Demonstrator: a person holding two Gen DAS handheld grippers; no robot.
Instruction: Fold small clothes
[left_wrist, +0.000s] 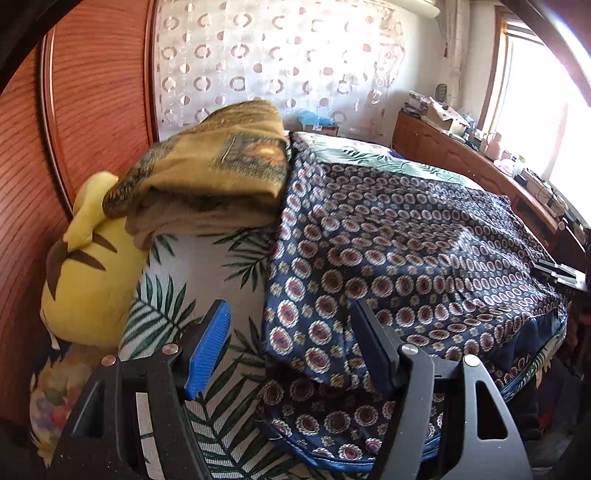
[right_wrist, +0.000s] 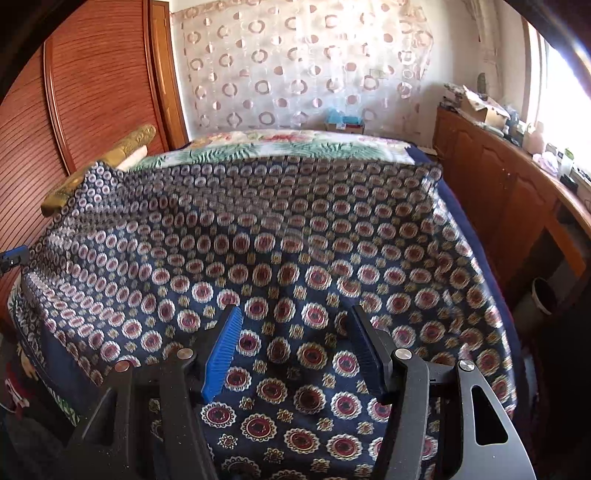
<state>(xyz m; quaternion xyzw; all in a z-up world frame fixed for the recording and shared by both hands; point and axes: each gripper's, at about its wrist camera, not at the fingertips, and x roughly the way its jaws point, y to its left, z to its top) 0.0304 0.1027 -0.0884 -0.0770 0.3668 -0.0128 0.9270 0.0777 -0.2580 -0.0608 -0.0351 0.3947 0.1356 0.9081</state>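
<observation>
A navy cloth with red-and-white medallions (right_wrist: 280, 236) lies spread flat over the bed. In the left wrist view its near left corner (left_wrist: 332, 387) is doubled over itself on the leaf-print sheet (left_wrist: 207, 266). My left gripper (left_wrist: 291, 343) hovers open over that corner; the cloth edge runs under the gap and the pads do not pinch it. My right gripper (right_wrist: 295, 347) stands open low over the near middle of the cloth, with nothing held between its blue pad (right_wrist: 223, 354) and black pad. A blue part of the left gripper (right_wrist: 13, 256) shows at the far left of the right wrist view.
A folded golden-brown blanket (left_wrist: 214, 166) sits on a yellow plush cushion (left_wrist: 88, 280) left of the cloth, against a reddish wooden panel (left_wrist: 92, 92). A wooden cabinet (right_wrist: 498, 177) with clutter on top runs along the right under a bright window. A circle-patterned curtain (right_wrist: 295, 62) hangs behind the bed.
</observation>
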